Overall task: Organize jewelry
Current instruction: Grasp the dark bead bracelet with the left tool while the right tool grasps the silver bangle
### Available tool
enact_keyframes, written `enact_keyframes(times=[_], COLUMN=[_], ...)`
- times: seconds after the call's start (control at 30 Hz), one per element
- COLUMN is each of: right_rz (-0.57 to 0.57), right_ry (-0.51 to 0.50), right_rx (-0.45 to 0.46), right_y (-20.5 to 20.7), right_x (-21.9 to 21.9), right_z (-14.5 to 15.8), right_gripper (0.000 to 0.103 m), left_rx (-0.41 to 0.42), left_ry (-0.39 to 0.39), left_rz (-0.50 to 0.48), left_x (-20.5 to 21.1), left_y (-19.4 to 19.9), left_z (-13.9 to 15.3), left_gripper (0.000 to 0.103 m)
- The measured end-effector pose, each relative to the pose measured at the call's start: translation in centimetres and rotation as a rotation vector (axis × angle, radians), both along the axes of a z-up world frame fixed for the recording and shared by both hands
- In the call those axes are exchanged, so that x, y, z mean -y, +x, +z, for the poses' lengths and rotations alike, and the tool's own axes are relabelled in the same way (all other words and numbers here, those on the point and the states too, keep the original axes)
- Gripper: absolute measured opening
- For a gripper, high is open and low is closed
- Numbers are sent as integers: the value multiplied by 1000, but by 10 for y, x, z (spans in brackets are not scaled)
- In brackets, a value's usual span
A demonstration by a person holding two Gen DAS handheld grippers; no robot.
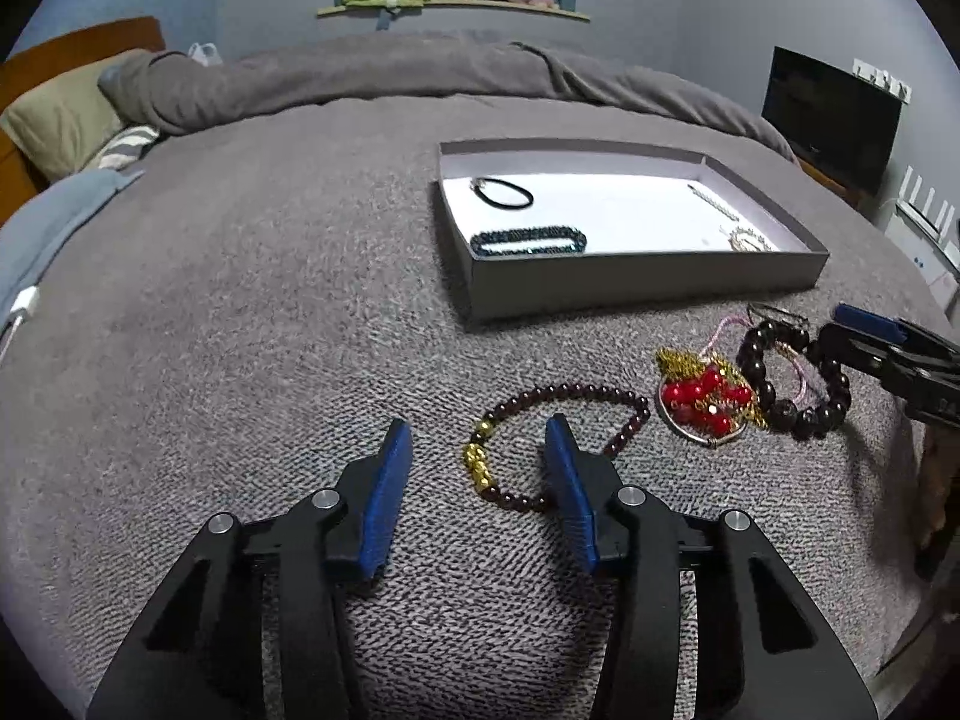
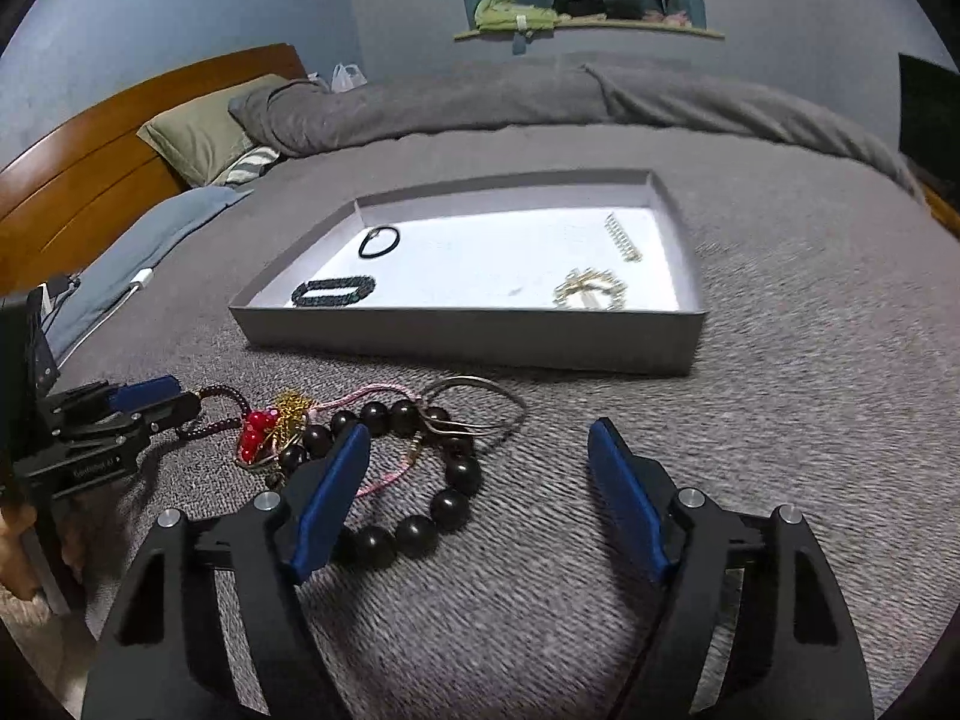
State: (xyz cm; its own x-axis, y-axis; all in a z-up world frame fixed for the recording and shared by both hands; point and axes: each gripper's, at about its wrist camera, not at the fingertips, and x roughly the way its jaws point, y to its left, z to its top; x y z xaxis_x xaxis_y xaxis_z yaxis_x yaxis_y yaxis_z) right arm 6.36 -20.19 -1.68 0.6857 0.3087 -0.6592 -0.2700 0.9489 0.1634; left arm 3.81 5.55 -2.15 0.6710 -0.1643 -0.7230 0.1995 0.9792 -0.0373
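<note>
On the bed, the left gripper (image 1: 477, 438) stands spread astride the limp, light garnet bracelet (image 1: 558, 438), the right gripper (image 2: 480, 438) spread over the big-bead bracelet (image 2: 414, 480); pinch 1 strand, since beads roll.

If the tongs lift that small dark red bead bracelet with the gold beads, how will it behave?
The dark red bead bracelet will probably go floppy: it lies in an uneven loop on the grey blanket, so it would sag from the pads. Its small round beads look smooth and may slip. It seems light.
</note>
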Motion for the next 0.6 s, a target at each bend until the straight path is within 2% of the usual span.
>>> enact_keyframes(times=[0.13, 0.23, 0.27, 0.4, 0.47, 0.5, 0.53, 0.6], right_rz=[-20, -17, -12, 17, 16, 14, 8, -1], right_ry=[20, 12, 12, 21, 26, 28, 33, 39], right_rx=[-36, -47, -50, -66, -58, -55, -48, -34], right_y=[15, 25, 26, 31, 30, 29, 27, 25], right_x=[-1, -6, -7, -12, -12, -11, -10, -6], right_z=[-6, -9, -9, -13, -12, -11, -10, -9], right_gripper=[67, 66, 62, 49, 49, 49, 49, 49], left_rx=[-19, -34, -38, -49, -52, -51, -49, -44], left_ry=[6, 2, 2, 3, 5, 8, 10, 4], left_rz=[-17, -25, -28, -51, -60, -60, -59, -59], left_x=[0, 0, 0, 3, 4, 5, 5, 5], left_y=[2, 5, 5, 5, 6, 6, 6, 6], left_z=[-3, -5, -6, -7, -7, -7, -6, -5], left_gripper=[45, 40, 39, 27, 23, 14, 10, 10])
